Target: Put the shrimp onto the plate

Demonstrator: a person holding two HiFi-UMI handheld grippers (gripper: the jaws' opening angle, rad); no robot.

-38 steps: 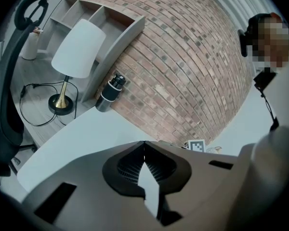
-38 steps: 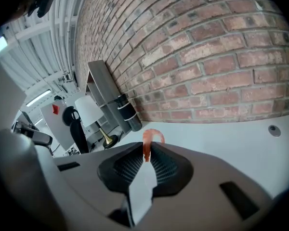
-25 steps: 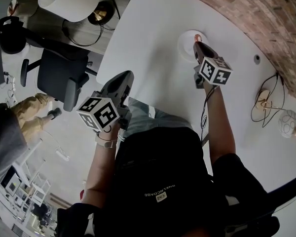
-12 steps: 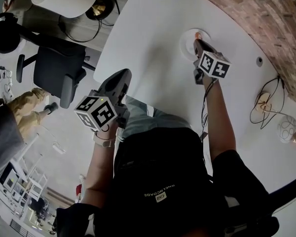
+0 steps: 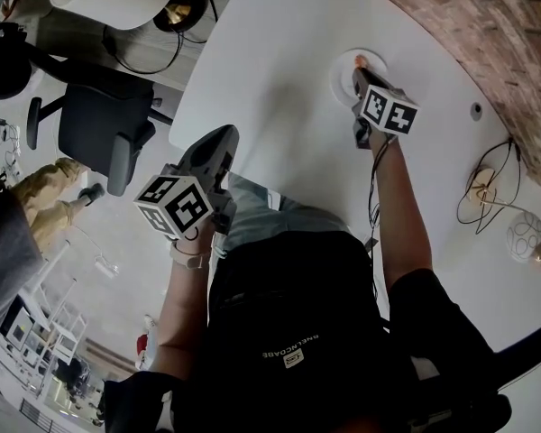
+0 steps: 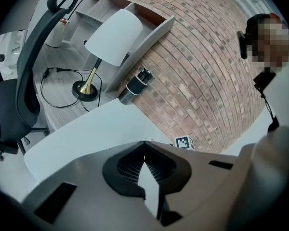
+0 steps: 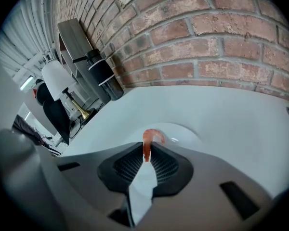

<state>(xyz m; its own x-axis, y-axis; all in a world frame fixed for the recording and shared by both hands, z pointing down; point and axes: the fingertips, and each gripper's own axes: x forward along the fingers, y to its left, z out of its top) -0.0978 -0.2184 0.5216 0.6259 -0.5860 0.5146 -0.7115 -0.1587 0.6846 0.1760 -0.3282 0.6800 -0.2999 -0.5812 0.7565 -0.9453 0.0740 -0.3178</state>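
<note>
White table (image 5: 270,52), brick wall (image 7: 207,32). Pinching shrimp (image 7: 153,134) by thin end in right tongs (image 7: 146,154), plate (image 7: 190,134) just beyond. Light, soft, slippery: gentle squeeze. Left tongs (image 6: 144,146) closed, empty.

Counted on inspection: one orange-pink curled shrimp (image 7: 150,137); one round white plate (image 7: 185,133); two grey claws, namely left claw (image 6: 144,144) and right claw (image 7: 147,147); one white worktop (image 5: 270,79); one white-shaded brass lamp (image 6: 111,36); one black office chair (image 5: 104,142).

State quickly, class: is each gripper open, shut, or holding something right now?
Left gripper: shut, nothing between its jaws.
Right gripper: shut on the shrimp, over the plate.
</note>
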